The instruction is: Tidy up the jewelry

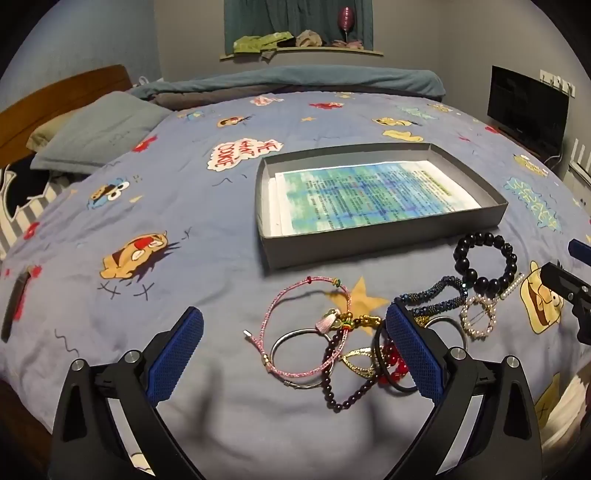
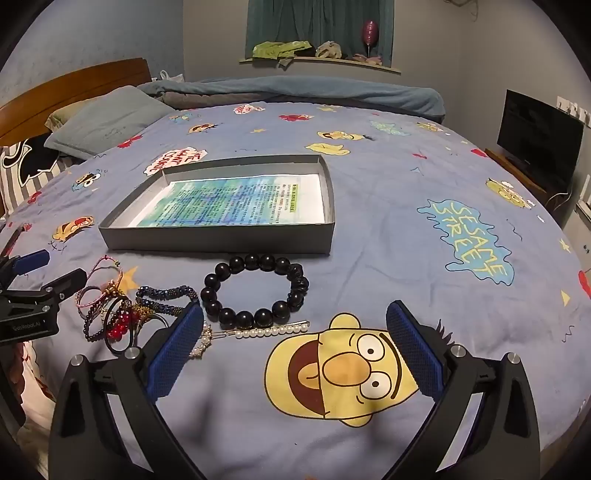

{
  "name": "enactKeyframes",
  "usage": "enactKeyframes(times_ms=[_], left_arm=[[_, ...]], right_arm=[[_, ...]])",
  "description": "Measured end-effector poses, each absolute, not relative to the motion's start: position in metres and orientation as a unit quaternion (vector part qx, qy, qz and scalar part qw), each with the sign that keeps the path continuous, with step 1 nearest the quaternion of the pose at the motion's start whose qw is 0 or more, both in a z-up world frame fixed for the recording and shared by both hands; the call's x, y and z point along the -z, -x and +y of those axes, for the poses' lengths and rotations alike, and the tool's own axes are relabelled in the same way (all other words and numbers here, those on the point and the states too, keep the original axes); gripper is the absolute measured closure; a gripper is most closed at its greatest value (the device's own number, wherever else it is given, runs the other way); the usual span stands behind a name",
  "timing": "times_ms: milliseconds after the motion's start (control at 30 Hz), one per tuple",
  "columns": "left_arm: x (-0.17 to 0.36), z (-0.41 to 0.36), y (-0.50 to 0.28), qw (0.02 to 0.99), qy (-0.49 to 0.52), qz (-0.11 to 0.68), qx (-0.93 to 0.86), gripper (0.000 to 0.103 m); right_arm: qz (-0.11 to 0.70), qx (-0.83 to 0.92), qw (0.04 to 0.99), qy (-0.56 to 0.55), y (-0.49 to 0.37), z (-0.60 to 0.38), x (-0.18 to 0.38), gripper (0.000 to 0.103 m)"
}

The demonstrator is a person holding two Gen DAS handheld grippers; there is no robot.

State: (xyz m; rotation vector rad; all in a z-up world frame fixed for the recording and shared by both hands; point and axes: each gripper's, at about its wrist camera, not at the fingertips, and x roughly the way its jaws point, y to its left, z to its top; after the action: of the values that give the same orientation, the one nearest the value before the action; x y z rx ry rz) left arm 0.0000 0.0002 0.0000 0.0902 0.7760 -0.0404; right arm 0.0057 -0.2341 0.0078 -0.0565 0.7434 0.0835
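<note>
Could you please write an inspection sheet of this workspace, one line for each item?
Surface: cartoon-print bedspread, lightly wrinkled.
Job's things: grey box open, holding only printed paper; black bead bracelet, pearl hair clip and tangled jewelry pile lie outside it.
Clutter: nothing seen.
Grippers: left claw open above the pile; right claw open, empty.
Cables: one near the television.
Surroundings: pillows, headboard, curtain.

A blue cartoon-print bedspread [image 2: 388,229] covers the bed. A grey pillow [image 1: 99,129] lies near the wooden headboard [image 2: 74,88]. A dark television [image 2: 537,136] stands at the right, and a shelf [image 1: 303,51] under teal curtains [image 2: 317,22] holds cloth items.
</note>
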Motion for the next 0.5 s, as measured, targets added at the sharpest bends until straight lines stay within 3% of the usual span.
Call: enactKeyframes(times_ms=[500], left_arm=[[0.0003, 0.004, -0.0033, 0.924, -0.043, 0.379, 0.02, 0.005]], right_arm=[[0.366, -0.04, 0.929, 0.029, -0.0121, -0.2306, -0.0077, 0.005]])
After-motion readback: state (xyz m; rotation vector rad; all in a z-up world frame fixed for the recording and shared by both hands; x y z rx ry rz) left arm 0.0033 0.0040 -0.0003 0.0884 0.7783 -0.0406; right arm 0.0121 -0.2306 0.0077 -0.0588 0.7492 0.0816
